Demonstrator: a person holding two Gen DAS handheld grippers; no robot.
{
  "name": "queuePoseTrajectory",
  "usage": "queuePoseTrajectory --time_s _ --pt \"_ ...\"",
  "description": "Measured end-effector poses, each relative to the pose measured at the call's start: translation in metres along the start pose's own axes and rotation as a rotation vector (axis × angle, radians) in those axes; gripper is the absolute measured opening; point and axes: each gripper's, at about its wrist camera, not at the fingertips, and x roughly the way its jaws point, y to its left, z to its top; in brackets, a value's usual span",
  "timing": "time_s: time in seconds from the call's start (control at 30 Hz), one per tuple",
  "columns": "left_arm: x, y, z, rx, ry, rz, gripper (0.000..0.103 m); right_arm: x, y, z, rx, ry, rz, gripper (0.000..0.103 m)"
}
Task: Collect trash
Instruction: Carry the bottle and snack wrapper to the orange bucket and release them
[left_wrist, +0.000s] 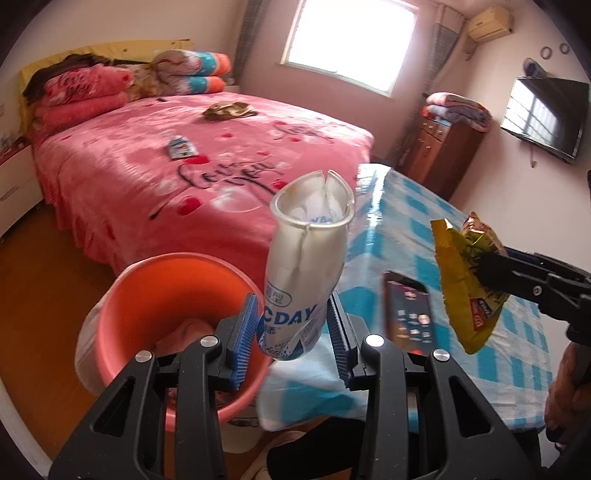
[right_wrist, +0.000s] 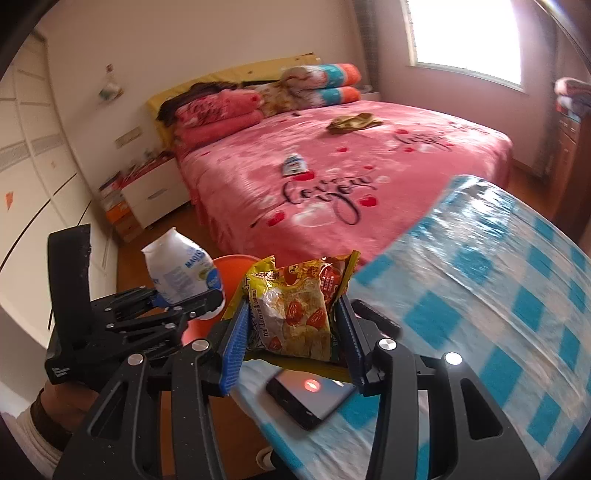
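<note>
Your left gripper (left_wrist: 293, 326) is level above the orange bin (left_wrist: 122, 295), clamped on the white bottle (left_wrist: 303, 266), whose long axis stands upright with the torn mouth up. Your right gripper (right_wrist: 293, 334) reaches forward over the table (right_wrist: 498, 295) edge, pinching the yellow wrapper (right_wrist: 291, 306) upright above the phone (right_wrist: 314, 397).

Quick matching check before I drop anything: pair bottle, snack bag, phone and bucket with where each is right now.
Things:
1. bottle
2. snack bag
3. phone
4. bucket

Places:
A. lying on the checked table
B. on the floor beside the bed
C. in the right gripper
D. in the left gripper

Pairs: 1-D, 2-C, 3-A, 4-B
</note>
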Motion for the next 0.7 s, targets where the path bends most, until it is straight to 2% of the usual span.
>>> queuePoseTrajectory --time_s 0.37,0.7 --pt "0.016 0.051 -0.009 -0.075 0.043 0.099 0.039 0.051 0.050 0.020 -0.110 0.070 0.063 0.047" --pt "0.029 0.080 -0.017 -0.123 0.078 0.136 0.040 0.097 0.073 0.023 -0.164 0.146 0.083 0.047"
